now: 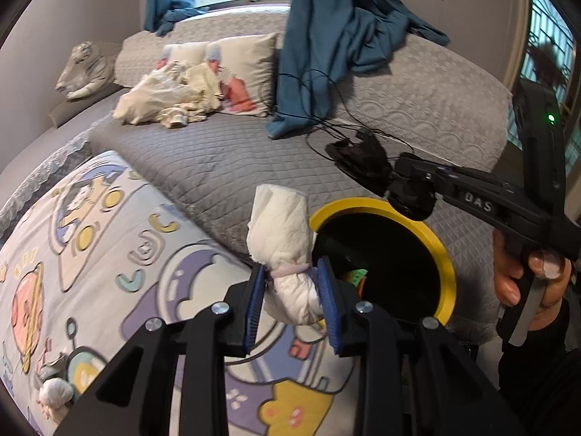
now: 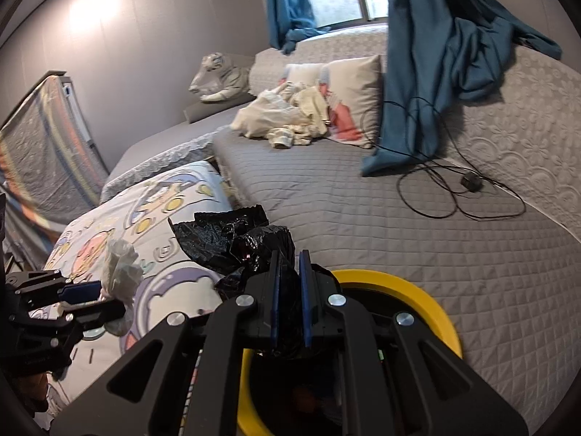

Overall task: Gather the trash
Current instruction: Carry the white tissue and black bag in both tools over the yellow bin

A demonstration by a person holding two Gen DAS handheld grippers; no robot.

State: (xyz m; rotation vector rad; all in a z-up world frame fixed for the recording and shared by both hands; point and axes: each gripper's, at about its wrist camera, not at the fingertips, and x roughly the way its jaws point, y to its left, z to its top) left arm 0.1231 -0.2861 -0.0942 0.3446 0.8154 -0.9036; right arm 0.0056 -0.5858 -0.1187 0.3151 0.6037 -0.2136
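Observation:
My left gripper point(image 1: 292, 290) is shut on a crumpled white tissue wad point(image 1: 281, 239) and holds it upright just left of the yellow-rimmed trash bin point(image 1: 441, 254). It also shows in the right wrist view point(image 2: 105, 296), with the tissue point(image 2: 121, 265) in it. My right gripper point(image 2: 290, 301) is shut on a crumpled black plastic bag point(image 2: 232, 236) and holds it above the bin's yellow rim point(image 2: 417, 290). In the left wrist view the right gripper point(image 1: 394, 176) carries the black bag point(image 1: 359, 154) over the bin's far edge.
The bin stands against a grey quilted bed point(image 1: 218, 160). A cartoon-print duvet point(image 1: 109, 247) lies at the left with another small tissue wad point(image 1: 54, 396) on it. Farther off are cream clothes point(image 1: 170, 98), a blue curtain point(image 1: 326, 36) and black cables point(image 2: 461, 189).

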